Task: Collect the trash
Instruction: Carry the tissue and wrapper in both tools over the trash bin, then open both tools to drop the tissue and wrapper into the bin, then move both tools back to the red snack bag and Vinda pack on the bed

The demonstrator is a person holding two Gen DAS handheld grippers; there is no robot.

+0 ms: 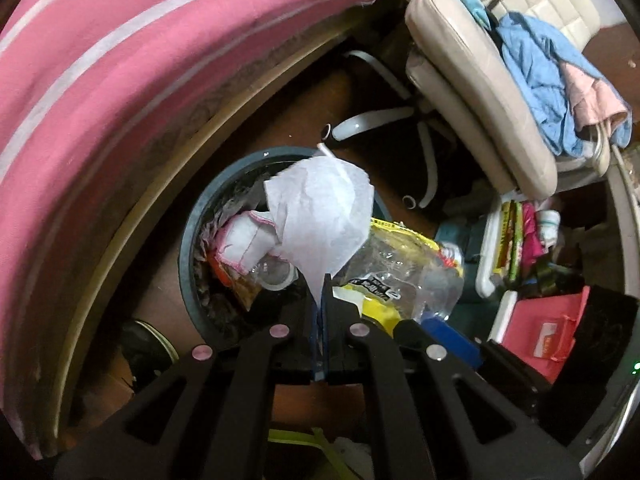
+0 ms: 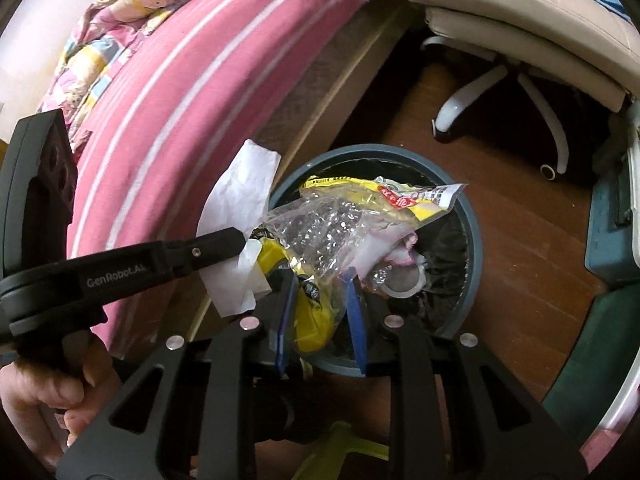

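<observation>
My left gripper (image 1: 321, 280) is shut on a crumpled white paper tissue (image 1: 320, 212) and holds it above the round dark-blue trash bin (image 1: 188, 240). The tissue also shows in the right wrist view (image 2: 240, 196), pinched by the left gripper (image 2: 240, 240). My right gripper (image 2: 320, 280) has its blue-padded jaws around a clear and yellow plastic wrapper (image 2: 332, 220), held over the bin (image 2: 468, 280); the jaws stand somewhat apart on the bulky bag. The wrapper shows in the left view (image 1: 400, 272). The bin holds a pink-edged white cloth (image 1: 244, 240) and other trash.
A bed with a pink striped cover (image 1: 120, 80) curves along the left. A beige office chair (image 1: 472, 92) with blue clothing (image 1: 536, 76) stands behind the bin on the wooden floor (image 2: 520, 220). Boxes and clutter (image 1: 532, 320) lie to the right.
</observation>
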